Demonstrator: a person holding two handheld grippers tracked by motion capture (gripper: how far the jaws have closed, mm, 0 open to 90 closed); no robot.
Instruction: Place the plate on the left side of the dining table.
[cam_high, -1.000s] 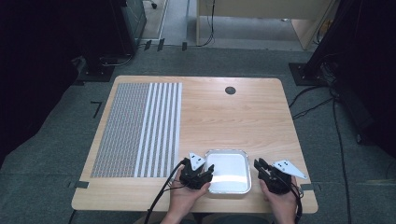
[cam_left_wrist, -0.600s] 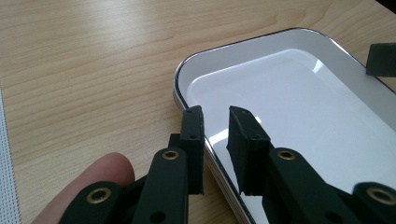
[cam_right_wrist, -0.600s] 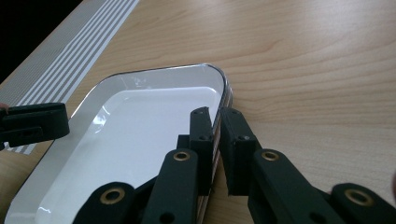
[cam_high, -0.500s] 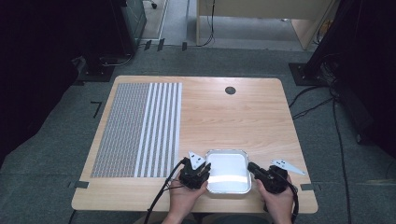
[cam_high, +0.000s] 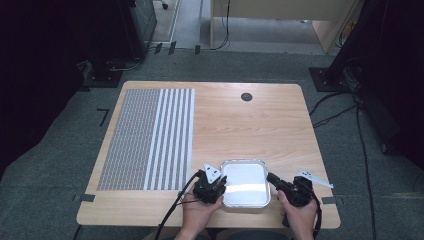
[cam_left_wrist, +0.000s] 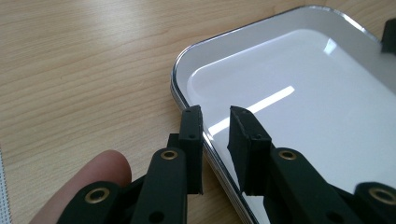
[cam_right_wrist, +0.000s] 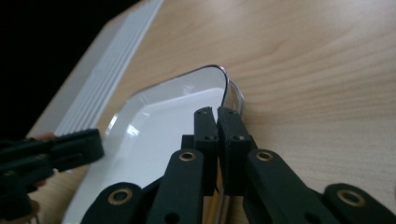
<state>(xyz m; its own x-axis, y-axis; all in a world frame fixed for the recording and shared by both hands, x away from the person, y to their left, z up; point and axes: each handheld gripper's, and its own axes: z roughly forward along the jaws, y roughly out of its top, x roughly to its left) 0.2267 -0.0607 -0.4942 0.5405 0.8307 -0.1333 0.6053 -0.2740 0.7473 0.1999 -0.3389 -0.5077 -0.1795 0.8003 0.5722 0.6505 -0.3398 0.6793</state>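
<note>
- The tray (cam_high: 245, 183), white inside with a bright metal rim, lies flat on the table (cam_high: 260, 125) at the middle of the near edge, its long side almost parallel to that edge.
- My left gripper (cam_high: 210, 189) sits at the tray's left rim, near the near-left corner of the tray. In the left gripper view (cam_left_wrist: 215, 122) its jaws straddle the rim: one pad on the outside over the wood, the other inside over the white floor. They have just been closing. A narrow gap remains between the pads, and I cannot say for certain that they press on the rim; I report them as not yet pinching.
- My right gripper (cam_high: 274, 178) sits at the tray's right rim. In the right gripper view (cam_right_wrist: 216, 112) its jaws have just been closing and now stand pressed together with the thin rim between them, pinching it.
- The striped mat (cam_high: 150, 137) covers the left part of the table, from near the far-left corner down toward the near edge, well apart from the tray.
- A small dark round hole (cam_high: 246, 96) is set in the table near the middle of the far edge.
- A fingertip (cam_left_wrist: 84, 186) shows beside the left gripper's jaws.
</note>
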